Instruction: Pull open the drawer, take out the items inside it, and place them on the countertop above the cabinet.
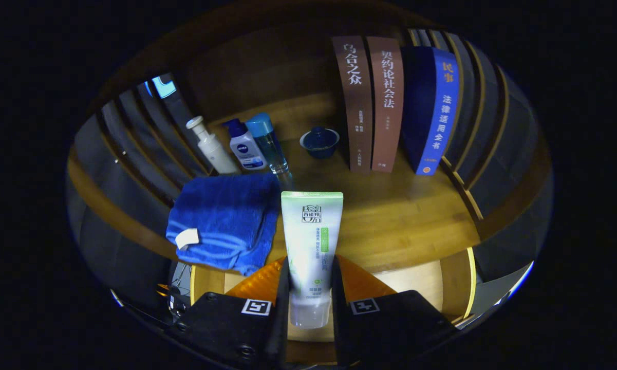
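Both fingers (282,288) pressed on white tube (311,241), above countertop (400,216)

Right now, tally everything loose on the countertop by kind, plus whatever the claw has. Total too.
Books: 3 – brown, brown, blue
Bottles: 3 – white pump, blue-cap pump, clear
Bowl: 1
Towel: 1
Tube: 1, clamped between both fingers of the claw
Total: 9
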A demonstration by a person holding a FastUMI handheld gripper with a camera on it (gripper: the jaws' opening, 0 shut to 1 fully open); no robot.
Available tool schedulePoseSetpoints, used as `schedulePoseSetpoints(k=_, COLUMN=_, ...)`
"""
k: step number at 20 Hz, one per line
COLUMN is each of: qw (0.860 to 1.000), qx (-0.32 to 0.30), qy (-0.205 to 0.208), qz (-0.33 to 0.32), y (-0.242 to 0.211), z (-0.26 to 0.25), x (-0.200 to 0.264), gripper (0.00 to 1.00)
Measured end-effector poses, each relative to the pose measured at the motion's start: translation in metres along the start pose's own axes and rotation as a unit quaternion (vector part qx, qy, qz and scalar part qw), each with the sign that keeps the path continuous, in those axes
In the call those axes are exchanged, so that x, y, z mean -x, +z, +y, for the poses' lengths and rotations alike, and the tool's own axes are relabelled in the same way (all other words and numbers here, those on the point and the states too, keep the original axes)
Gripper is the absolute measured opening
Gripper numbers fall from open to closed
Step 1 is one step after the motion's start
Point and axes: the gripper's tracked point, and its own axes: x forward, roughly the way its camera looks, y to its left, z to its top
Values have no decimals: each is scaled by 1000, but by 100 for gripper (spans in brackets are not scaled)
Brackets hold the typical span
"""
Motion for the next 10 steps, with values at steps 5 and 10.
schedulePoseSetpoints(k=5, qw=1000, qx=15, qy=-15, qz=21, y=28, z=1, x=-47, gripper=41)
schedulePoseSetpoints(k=10, qw=999, qx=24, qy=-7, qz=25, y=31, z=4, x=-73, gripper=41)
